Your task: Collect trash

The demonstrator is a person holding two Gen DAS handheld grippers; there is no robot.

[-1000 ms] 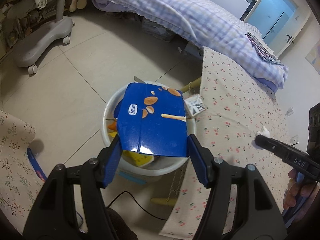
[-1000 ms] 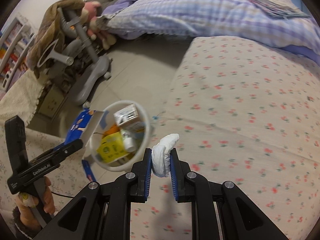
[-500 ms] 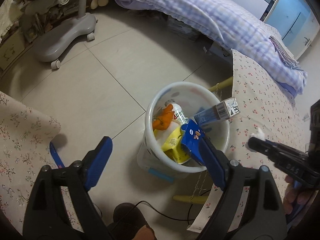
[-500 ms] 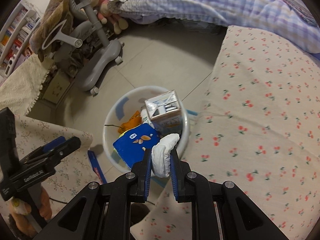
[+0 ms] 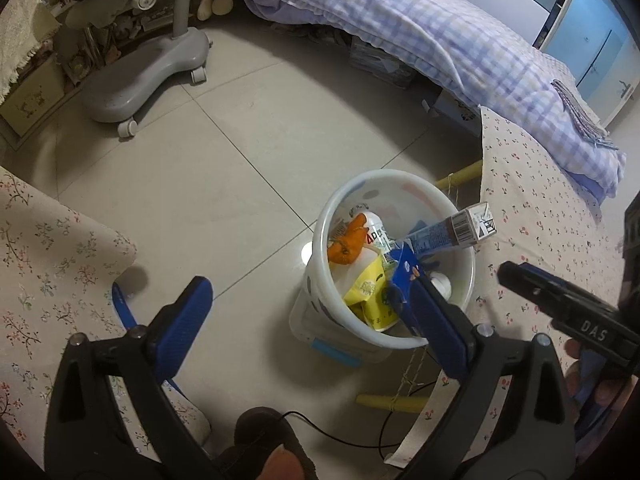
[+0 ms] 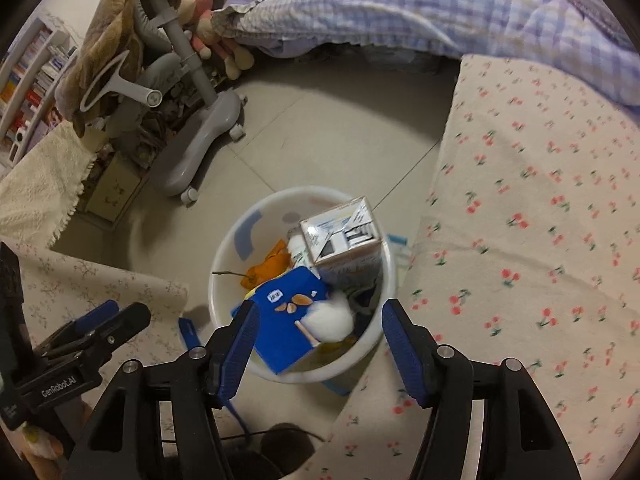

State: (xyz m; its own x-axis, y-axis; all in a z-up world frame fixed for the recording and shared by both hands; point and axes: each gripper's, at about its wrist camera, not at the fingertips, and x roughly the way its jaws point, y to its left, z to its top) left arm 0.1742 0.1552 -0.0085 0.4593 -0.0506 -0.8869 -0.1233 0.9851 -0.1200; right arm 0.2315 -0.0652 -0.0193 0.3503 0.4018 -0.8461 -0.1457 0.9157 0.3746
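**Both grippers standing open over the white bin**

Left wrist view: The left gripper (image 5: 304, 312) is hovering above the tiled floor (image 5: 224, 152) with its fingers spread wide and nothing between them. Its right finger is overlapping the near rim of the white bin (image 5: 452, 216), which is standing on the floor just beside the floral-clothed table (image 5: 544, 216). Inside the bin, a blue snack box (image 5: 404, 276) is leaning on edge beside a yellow packet (image 5: 370, 288), an orange scrap (image 5: 348, 240) and a carton (image 5: 452, 234) that is tilting over the far rim. The right gripper (image 5: 520, 276) is showing at the right edge; its opening cannot be told from this view. A grey chair base (image 5: 148, 76) and a checked bed quilt (image 5: 440, 36) are lying well beyond.

Right wrist view: The right gripper (image 6: 318, 332) is hanging directly over the bin (image 6: 240, 240), its fingers set wide apart and gripping nothing. A white tissue wad (image 6: 330, 316) is resting in the bin, touching the blue snack box (image 6: 284, 320), with the carton (image 6: 344, 236) standing behind it. The left gripper (image 6: 116, 320) is showing at the lower left.
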